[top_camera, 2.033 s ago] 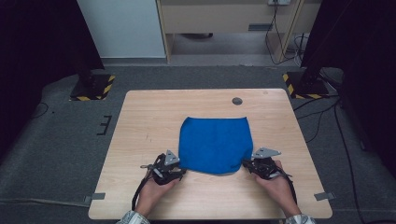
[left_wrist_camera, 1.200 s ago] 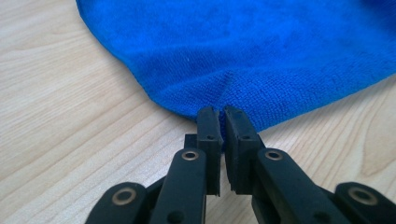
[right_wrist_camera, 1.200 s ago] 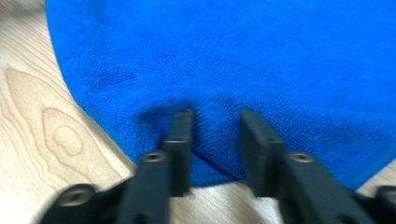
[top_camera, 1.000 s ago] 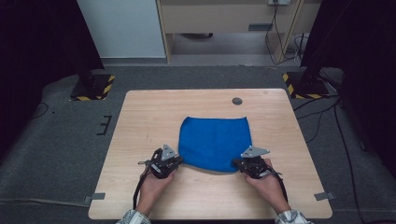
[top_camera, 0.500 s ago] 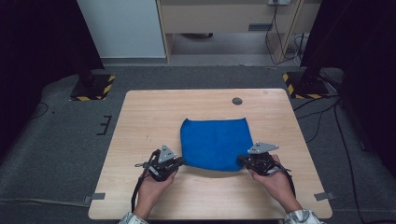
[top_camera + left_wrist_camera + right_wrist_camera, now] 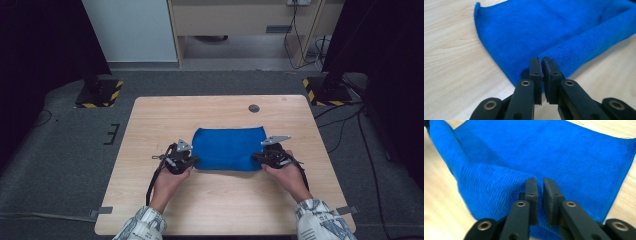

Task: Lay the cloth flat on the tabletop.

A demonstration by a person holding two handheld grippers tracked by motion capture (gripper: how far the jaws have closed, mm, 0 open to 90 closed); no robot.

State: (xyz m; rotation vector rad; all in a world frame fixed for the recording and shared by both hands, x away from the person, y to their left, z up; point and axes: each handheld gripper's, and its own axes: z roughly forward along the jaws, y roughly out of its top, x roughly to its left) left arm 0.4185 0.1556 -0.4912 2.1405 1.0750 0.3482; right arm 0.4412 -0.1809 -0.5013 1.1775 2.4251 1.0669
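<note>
1. High view: a blue cloth [image 6: 227,148] lies on the wooden table [image 6: 150,125], folded over so it looks like a wide rectangle. The left gripper [image 6: 189,161] sits at the cloth's near left corner and the right gripper [image 6: 259,158] at its near right corner, each in one of the person's hands, with patterned sleeves [image 6: 320,220] coming in from the bottom edge. The cloth spans the whole stretch between the two sets of jaws. A small dark round cap [image 6: 254,108] is set in the tabletop beyond the cloth, well apart from both grippers.

2. Left gripper view: the left gripper [image 6: 543,65] has its jaws pretty much together, clamped on the cloth [image 6: 544,30]. A thin bit of blue fabric is pinched right between the pads, and the folded edge lifts off the table to the right of the jaws in a raised roll. The rest of the cloth spreads out flat ahead of the tips and to their left, with bare table on either side.

3. Right gripper view: the right gripper [image 6: 540,185] has just been opening. There's a narrow gap between the pads now, and the cloth [image 6: 554,152] corner sits in that gap, bunched up against the tips. Can't really tell if the pads still press it. From the jaws the fabric rises in a ridge off to the left, and flat cloth lies ahead and to the right.
</note>
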